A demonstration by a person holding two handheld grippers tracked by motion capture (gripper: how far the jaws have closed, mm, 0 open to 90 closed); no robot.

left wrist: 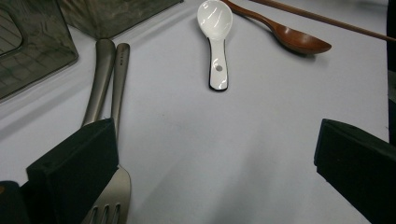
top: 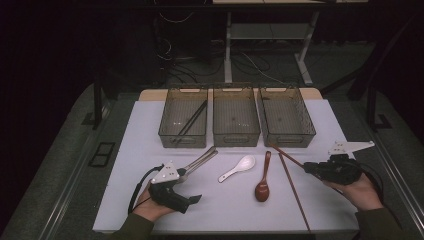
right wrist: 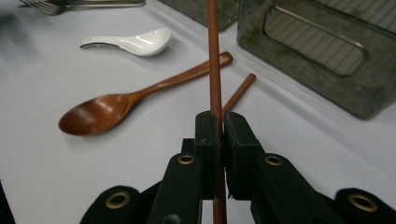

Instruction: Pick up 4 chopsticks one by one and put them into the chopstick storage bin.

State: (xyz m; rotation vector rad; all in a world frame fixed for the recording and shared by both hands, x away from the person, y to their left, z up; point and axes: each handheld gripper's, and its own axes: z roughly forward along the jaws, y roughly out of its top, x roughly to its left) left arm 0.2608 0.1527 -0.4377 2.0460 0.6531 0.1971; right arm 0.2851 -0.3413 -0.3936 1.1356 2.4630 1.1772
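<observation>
- the work looks like sorting table things into the three see-through bins at the back of the bench (top: 125,150)
- the right gripper (right wrist: 217,123) has its jaws nearly together, pinched on one brown chopstick (right wrist: 214,56)
- in the high view the right gripper (top: 306,167) sits at the right side of the bench, and the held chopstick (top: 287,154) pokes out toward the right bin (top: 286,118)
- that chopstick looks lifted off the bench, slanting up past the jaws in the right gripper view
- a second chopstick (top: 295,192) lies flat on the bench just beside it, near the wooden spoon (top: 263,180)
- the left gripper (left wrist: 215,158) is wide open and holds nothing; one black jaw sits just over the fork (left wrist: 112,196)
- in the high view the left gripper (top: 192,199) rests low on the bench, next to the fork and a second metal handle (top: 200,161)
- the white spoon (top: 237,168) lies in the middle, apart from both grippers
- the left bin (top: 184,117) has dark chopsticks (top: 192,120) in it; the middle bin (top: 236,116) and the right bin look empty
- i think the step in hand is carrying the picked-up chopstick to a bin
- next, i think the right hand must lift the chopstick over a bin wall, tip it so the long stick fits inside, then open the jaws
- i cannot tell which bin it is meant for
</observation>
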